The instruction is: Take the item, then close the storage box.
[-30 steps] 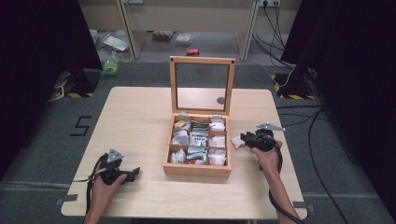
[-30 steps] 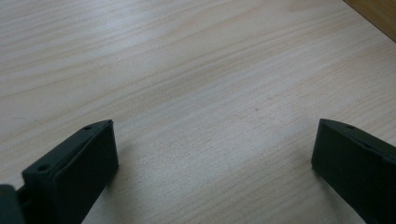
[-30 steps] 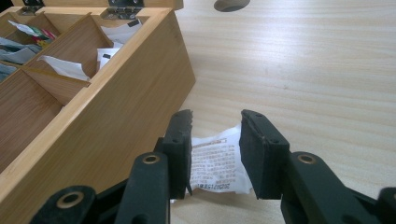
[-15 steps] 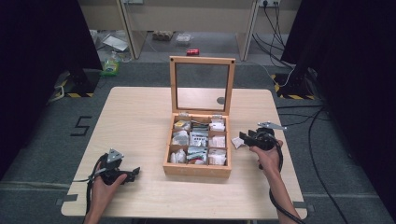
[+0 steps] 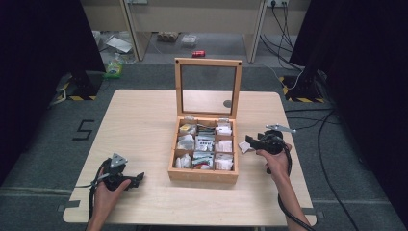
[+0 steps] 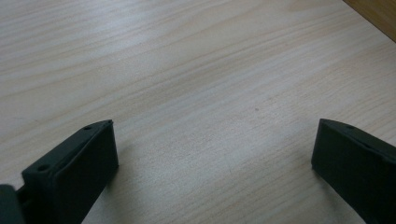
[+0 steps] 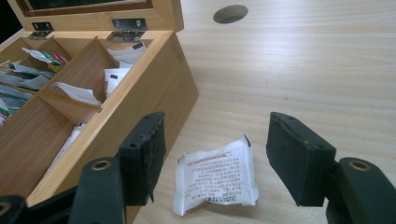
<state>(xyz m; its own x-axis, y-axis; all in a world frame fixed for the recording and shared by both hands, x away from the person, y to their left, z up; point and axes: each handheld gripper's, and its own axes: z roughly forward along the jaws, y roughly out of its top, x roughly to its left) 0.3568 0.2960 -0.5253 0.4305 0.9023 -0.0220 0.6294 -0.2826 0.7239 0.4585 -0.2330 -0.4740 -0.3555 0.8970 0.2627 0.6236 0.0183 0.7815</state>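
Observation:
A wooden compartment box (image 5: 203,174) stands at mid-table, its glass-paned lid (image 5: 208,61) upright and several sachets in its cells. Just right of the box wall (image 7: 154,84) a white printed sachet (image 7: 215,177) lies flat on the table, also seen from above as the sachet (image 5: 243,147). My right gripper (image 7: 215,121) hovers over it. Its jaws have just been opening and stand apart on either side of the sachet, with no pad touching it. From above, the right gripper (image 5: 250,142) points left toward the box. My left gripper (image 5: 139,177) rests near the front left corner, and in its own view the left gripper (image 6: 215,126) is open over bare wood.
A round cable hole (image 5: 227,103) sits in the tabletop behind the box's right side. Black cables (image 5: 308,125) trail over the floor to the right. Bottles and small clutter (image 5: 114,67) lie on the floor beyond the table's far edge.
The right gripper's jaws have spread apart over the white sachet beside the box. Both hands have kept their places, and the left gripper looks unchanged.

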